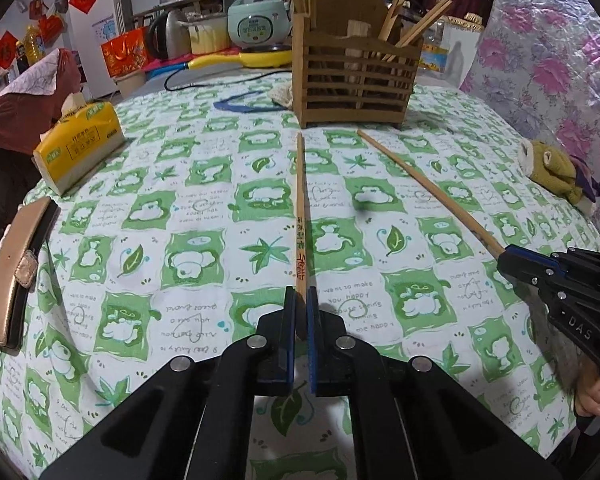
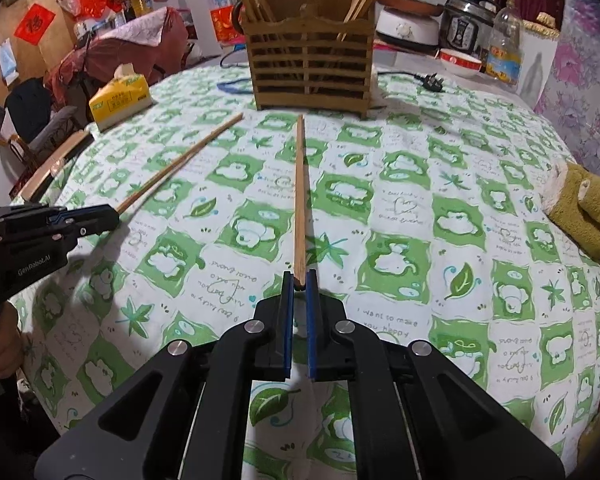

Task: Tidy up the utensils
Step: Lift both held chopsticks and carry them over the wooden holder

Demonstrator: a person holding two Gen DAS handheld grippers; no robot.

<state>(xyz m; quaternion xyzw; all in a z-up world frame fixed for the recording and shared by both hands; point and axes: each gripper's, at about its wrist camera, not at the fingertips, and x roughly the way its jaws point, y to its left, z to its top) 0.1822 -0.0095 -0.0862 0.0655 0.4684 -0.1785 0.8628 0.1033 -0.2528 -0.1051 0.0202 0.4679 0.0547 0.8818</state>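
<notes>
Both claws, left gripper [image 1: 300,300] and right gripper [image 2: 299,280], clamp one chopstick [image 1: 300,208] each by its near end, tips just short of the wooden holder [image 1: 356,76]; long overhang may pivot or miss the slots.

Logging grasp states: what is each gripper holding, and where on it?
The left gripper pinches one wooden chopstick by its near end, the one with red markings. The right gripper pinches another chopstick, also at its near end.

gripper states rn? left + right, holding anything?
Left gripper: shut on a chopstick with red lettering.
Right gripper: shut on a plain chopstick.
</notes>
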